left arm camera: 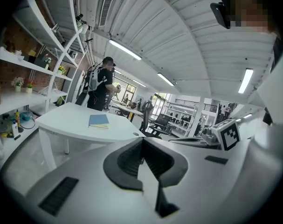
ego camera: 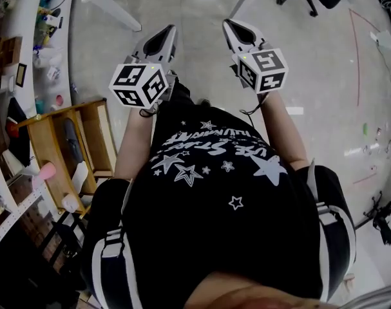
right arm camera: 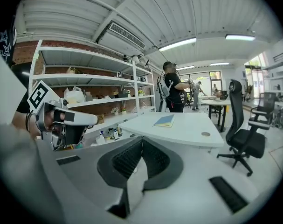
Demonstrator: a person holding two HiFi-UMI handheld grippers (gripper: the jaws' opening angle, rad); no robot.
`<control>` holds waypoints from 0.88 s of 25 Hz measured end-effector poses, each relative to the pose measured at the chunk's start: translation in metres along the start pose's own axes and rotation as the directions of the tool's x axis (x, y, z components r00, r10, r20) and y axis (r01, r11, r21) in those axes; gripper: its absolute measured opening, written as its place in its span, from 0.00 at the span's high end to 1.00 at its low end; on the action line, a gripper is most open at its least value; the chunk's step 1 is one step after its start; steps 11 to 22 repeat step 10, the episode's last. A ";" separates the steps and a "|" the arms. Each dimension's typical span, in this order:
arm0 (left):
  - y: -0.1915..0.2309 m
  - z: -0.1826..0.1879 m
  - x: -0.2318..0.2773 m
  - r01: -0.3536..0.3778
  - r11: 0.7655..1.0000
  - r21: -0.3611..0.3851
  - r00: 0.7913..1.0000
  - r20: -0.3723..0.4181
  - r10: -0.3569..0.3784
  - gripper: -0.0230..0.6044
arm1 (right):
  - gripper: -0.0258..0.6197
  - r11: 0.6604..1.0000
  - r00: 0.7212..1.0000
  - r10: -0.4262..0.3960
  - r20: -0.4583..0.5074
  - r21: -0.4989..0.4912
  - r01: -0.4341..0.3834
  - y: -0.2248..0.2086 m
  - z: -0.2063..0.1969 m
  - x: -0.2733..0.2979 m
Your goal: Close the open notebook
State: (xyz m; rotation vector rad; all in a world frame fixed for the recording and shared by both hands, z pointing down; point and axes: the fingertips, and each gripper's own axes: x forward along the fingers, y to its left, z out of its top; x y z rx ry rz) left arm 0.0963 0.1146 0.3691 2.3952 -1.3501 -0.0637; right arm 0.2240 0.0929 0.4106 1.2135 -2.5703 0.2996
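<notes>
floor (ego camera: 324,56) — glossy, polished | table (left arm camera: 59,119) — smooth white | rack (ego camera: 48,145): wood | left tongs (left arm camera: 141,142): matt plastic

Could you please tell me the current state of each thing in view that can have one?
left tool: shut, nothing between its jaws, held up away from the table.
right tool: shut, nothing between its jaws, also away from the table.
notebook: lying flat on the white table, blue cover up, looks closed.
office chair: upright beside the table, nobody in it.
</notes>
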 end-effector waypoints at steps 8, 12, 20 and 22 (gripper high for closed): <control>-0.052 -0.003 -0.003 0.040 0.998 0.042 0.999 0.019 -0.041 0.94 | 0.95 1.000 1.000 -0.010 0.013 -0.008 0.010 -0.005 -0.009 -0.044; -0.062 -0.005 -0.005 0.045 0.998 0.044 0.999 0.019 -0.046 0.95 | 0.95 1.000 1.000 -0.013 0.015 -0.009 0.013 -0.007 -0.010 -0.053; -0.062 -0.005 -0.005 0.045 0.998 0.044 0.999 0.019 -0.046 0.95 | 0.95 1.000 1.000 -0.013 0.015 -0.009 0.013 -0.007 -0.010 -0.053; -0.062 -0.005 -0.005 0.045 0.998 0.044 0.999 0.019 -0.046 0.95 | 0.95 1.000 1.000 -0.013 0.015 -0.009 0.013 -0.007 -0.010 -0.053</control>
